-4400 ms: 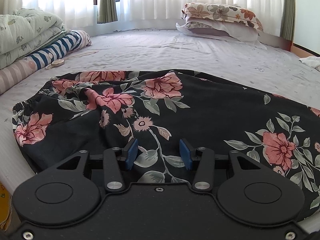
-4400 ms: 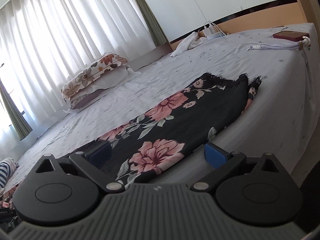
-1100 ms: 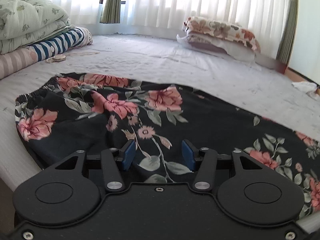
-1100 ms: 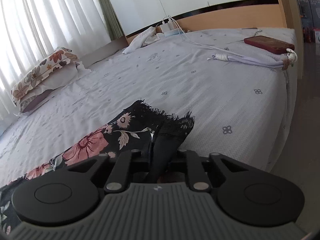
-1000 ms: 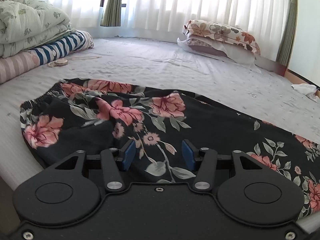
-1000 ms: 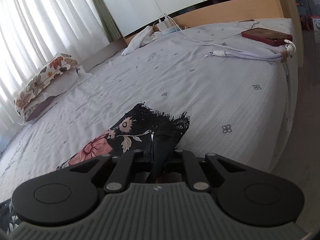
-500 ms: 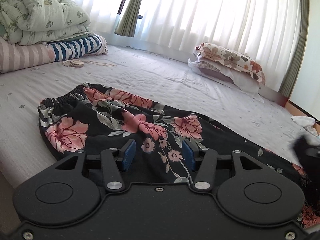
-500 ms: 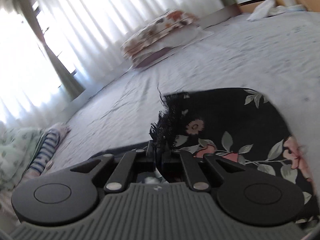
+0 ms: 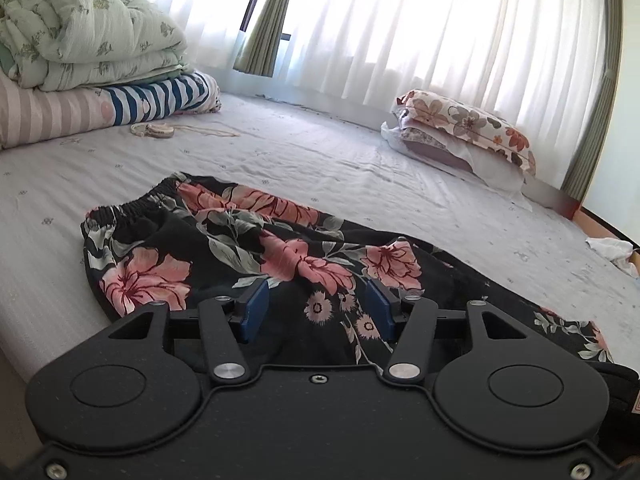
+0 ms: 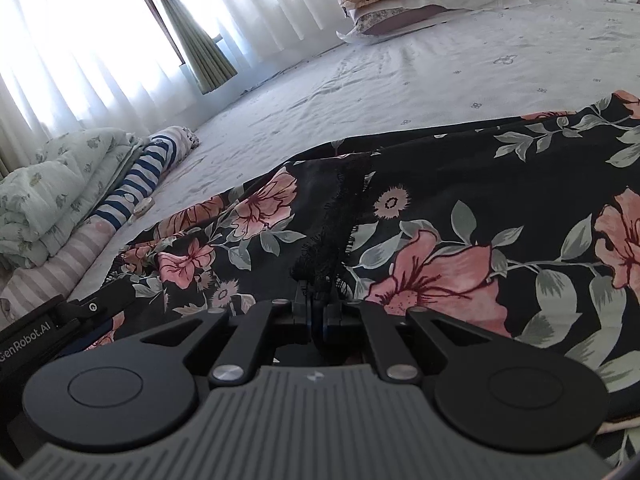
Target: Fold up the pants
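Folded quilt (image 9: 80,36) on striped bedding (image 9: 160,98) far left ahead; floral pillows (image 9: 464,128) far right; small coiled item (image 9: 152,130), maybe tape.

The pants (image 9: 248,248) lie flat on the bed sheet (image 9: 320,160), waistband (image 9: 132,208) at the left end in the left wrist view, legs running off to the right. Behind the waistband, at the left edge of the bed, a folded quilt (image 9: 80,40) rests on a stack of rolled bedding (image 9: 100,108) — a coiled cord (image 9: 154,130) lies just before that stack. Two stacked pillows (image 9: 460,128) sit at the far right, before the curtains (image 9: 400,20).
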Motion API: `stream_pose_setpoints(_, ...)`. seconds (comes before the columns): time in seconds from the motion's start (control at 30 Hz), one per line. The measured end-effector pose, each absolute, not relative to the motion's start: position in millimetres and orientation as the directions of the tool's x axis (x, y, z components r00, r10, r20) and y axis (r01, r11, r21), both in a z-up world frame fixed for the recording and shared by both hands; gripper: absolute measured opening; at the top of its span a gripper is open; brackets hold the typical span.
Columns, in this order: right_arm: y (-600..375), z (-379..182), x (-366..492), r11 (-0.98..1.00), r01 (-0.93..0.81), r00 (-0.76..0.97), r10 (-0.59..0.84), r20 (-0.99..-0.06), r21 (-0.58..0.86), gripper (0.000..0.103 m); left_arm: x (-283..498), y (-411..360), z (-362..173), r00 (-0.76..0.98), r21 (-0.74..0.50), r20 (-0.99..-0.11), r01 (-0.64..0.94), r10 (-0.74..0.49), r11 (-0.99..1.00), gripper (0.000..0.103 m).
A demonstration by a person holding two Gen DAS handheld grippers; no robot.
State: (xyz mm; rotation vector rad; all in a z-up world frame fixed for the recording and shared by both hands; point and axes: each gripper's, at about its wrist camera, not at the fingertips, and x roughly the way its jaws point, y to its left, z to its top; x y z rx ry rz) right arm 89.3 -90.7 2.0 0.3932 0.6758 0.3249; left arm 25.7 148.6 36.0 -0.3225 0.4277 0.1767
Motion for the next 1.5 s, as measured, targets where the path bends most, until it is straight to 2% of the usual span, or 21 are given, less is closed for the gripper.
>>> stream_pose_setpoints(0.17, -82.0, 2.8, 85.5, 0.901, -0.198, 0.747, 0.394, -0.535, 0.387, 0.007, 28.2, 152.4, 27.6, 0.886, -0.3, -0.455, -0.25, 0.092, 0.921, 0.053)
stream_pose_setpoints(0.5, -60.6, -0.4, 82.6, 0.871, -0.275, 0.716, 0.468, -0.518, 0.407, 0.007, 37.9, 156.8, 16.0, 0.856, -0.277, -0.507, -0.276, 0.105, 0.92, 0.054)
stream_pose_setpoints(0.83, -37.3, -0.7, 79.2, 0.874, -0.333, 0.704, 0.48, -0.524, 0.353, 0.01, 38.9, 162.6, 12.8, 0.846, -0.276, -0.521, -0.293, 0.114, 0.915, 0.055)
stream_pose_setpoints(0.87, -36.8, -0.5, 78.5, 0.875, -0.337, 0.704, 0.479, -0.524, 0.347, 0.013, 38.9, 163.1, 12.7, 0.845, -0.276, -0.522, -0.295, 0.115, 0.915, 0.056)
stream_pose_setpoints(0.93, -35.3, 1.0, 77.7, 0.871, -0.353, 0.697, 0.488, -0.525, 0.342, 0.042, 38.6, 164.4, 12.9, 0.842, -0.28, -0.526, -0.301, 0.117, 0.911, 0.057)
stream_pose_setpoints(0.97, -35.4, 2.2, 77.0, 0.856, -0.376, 0.684, 0.515, -0.516, 0.356, 0.061, 38.4, 165.4, 13.3, 0.841, -0.284, -0.528, -0.305, 0.117, 0.909, 0.058)
stream_pose_setpoints(1.0, -35.0, 3.8, 75.6, 0.835, -0.4, 0.67, 0.547, -0.502, 0.377, 0.072, 37.8, 166.7, 14.1, 0.84, -0.289, -0.529, -0.311, 0.12, 0.905, 0.059)
stream_pose_setpoints(1.07, -33.4, 8.6, 69.7, 0.828, -0.424, 0.665, 0.56, -0.495, 0.368, 0.086, 35.7, 172.8, 17.3, 0.847, -0.321, -0.518, -0.323, 0.12, 0.891, 0.068)
stream_pose_setpoints(1.17, -32.4, 15.4, 57.1, 0.833, -0.45, 0.676, 0.554, -0.486, 0.323, 0.092, 33.6, 183.0, 24.7, 0.846, -0.309, -0.507, -0.357, 0.165, 0.882, 0.071)
stream_pose_setpoints(1.3, -42.6, 20.9, 41.8, 0.889, -0.414, 0.739, 0.453, -0.498, 0.195, 0.093, 29.4, 201.8, 35.5, 0.851, -0.323, -0.48, -0.398, 0.214, 0.858, 0.075)
stream_pose_setpoints(1.37, -55.4, 23.6, 33.4, 0.909, -0.386, 0.77, 0.412, -0.487, 0.158, 0.097, 26.7, 213.3, 39.3, 0.848, -0.333, -0.465, -0.433, 0.253, 0.838, 0.088)
stream_pose_setpoints(1.43, -72.3, 27.0, 25.4, 0.926, -0.35, 0.801, 0.375, -0.467, 0.142, 0.102, 24.5, 224.6, 40.3, 0.838, -0.338, -0.455, -0.476, 0.302, 0.812, 0.088)
stream_pose_setpoints(1.5, -91.4, 30.2, 17.8, 0.944, -0.305, 0.835, 0.33, -0.44, 0.13, 0.103, 22.8, 239.3, 37.2, 0.812, -0.361, -0.467, -0.536, 0.35, 0.763, 0.088)
